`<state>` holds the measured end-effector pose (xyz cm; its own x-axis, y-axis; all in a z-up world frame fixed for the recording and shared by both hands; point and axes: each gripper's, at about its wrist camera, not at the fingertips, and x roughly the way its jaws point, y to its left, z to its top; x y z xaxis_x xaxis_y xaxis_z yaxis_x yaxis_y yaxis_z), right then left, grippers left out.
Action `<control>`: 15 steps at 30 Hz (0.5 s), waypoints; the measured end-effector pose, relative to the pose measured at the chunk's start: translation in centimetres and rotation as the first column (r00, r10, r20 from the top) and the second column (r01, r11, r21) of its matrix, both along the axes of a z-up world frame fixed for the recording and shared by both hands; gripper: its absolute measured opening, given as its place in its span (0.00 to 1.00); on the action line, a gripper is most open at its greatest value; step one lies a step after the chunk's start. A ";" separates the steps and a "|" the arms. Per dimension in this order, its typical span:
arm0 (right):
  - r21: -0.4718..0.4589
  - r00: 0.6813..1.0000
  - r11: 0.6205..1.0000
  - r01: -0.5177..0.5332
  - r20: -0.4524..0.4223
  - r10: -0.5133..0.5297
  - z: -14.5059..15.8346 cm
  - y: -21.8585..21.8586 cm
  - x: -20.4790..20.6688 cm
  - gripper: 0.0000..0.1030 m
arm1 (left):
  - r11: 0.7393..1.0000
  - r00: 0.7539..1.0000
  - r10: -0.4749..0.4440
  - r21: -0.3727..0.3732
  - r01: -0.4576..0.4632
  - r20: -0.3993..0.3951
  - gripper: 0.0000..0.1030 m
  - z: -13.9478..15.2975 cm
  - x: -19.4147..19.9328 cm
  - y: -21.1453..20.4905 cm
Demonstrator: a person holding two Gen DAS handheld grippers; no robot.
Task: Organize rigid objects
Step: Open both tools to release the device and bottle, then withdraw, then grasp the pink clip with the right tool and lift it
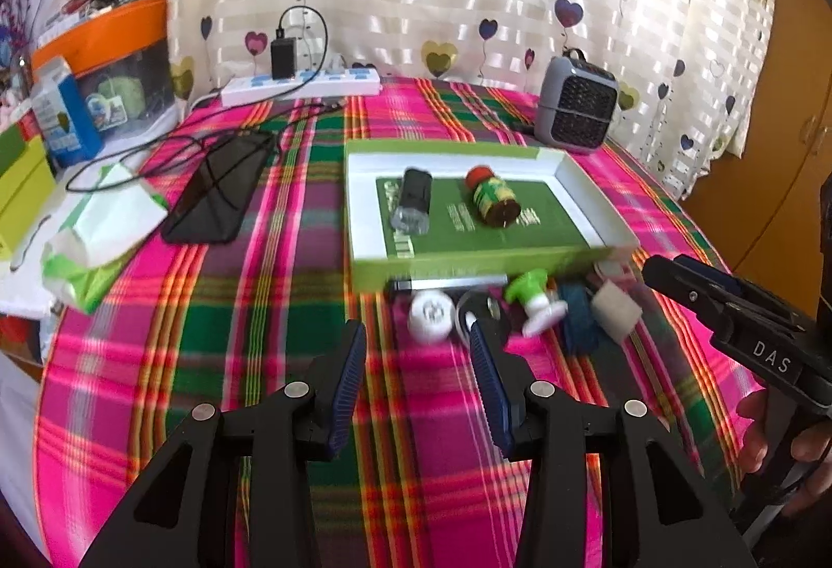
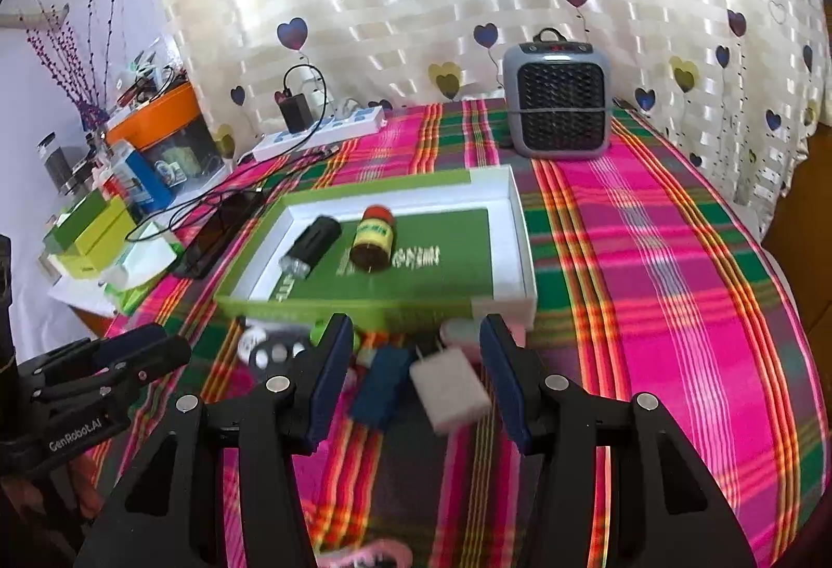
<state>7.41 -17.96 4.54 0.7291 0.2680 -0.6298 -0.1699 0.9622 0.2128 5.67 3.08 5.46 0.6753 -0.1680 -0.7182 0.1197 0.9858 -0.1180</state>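
Both grippers, left [image 1: 416,349] and right [image 2: 413,349], spread wide, pinching nothing. Just ahead, loose clutter along box [image 2: 525,256] near wall: charger [image 2: 450,386], blue block [image 2: 382,383], green-white piece [image 1: 535,302], possibly a cap. Bottle [image 2: 372,243] and black cylinder [image 2: 312,250] already boxed. Risk: spread jaws nudging neighbours off desk [image 2: 676,282] edge.

Bare tablecloth [image 2: 676,308] right of tray [image 2: 522,256]

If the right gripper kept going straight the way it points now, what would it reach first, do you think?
Most likely the white charger plug, which lies between the open fingers of the right gripper, beside a blue block. Depth is hard to judge.
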 end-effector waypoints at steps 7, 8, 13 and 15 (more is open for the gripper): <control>0.018 1.000 1.000 0.005 -0.028 -0.004 -1.5 -0.5 -3.0 0.50 | 1.000 1.000 -0.009 -0.022 0.008 -0.015 0.39 -1.3 -2.4 0.1; 0.021 0.999 1.000 0.006 -0.040 -0.005 -1.9 -0.5 -3.5 0.50 | 1.000 1.000 -0.009 -0.024 0.009 -0.020 0.40 -1.6 -2.6 0.1; 0.012 0.998 1.000 0.000 -0.055 0.000 -2.3 0.4 -5.3 0.50 | 1.000 0.999 -0.007 -0.031 0.005 -0.042 0.40 -2.6 -3.5 0.1; -0.002 0.998 1.000 0.014 -0.067 -0.014 -2.6 0.8 -5.8 0.50 | 0.999 0.999 -0.007 -0.033 0.005 -0.048 0.40 -3.0 -3.8 0.2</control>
<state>1.61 -17.14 1.95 0.6885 0.2573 -0.6780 -0.1420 0.9647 0.2219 1.87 3.24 2.49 0.6391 -0.1959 -0.7438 0.1191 0.9806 -0.1559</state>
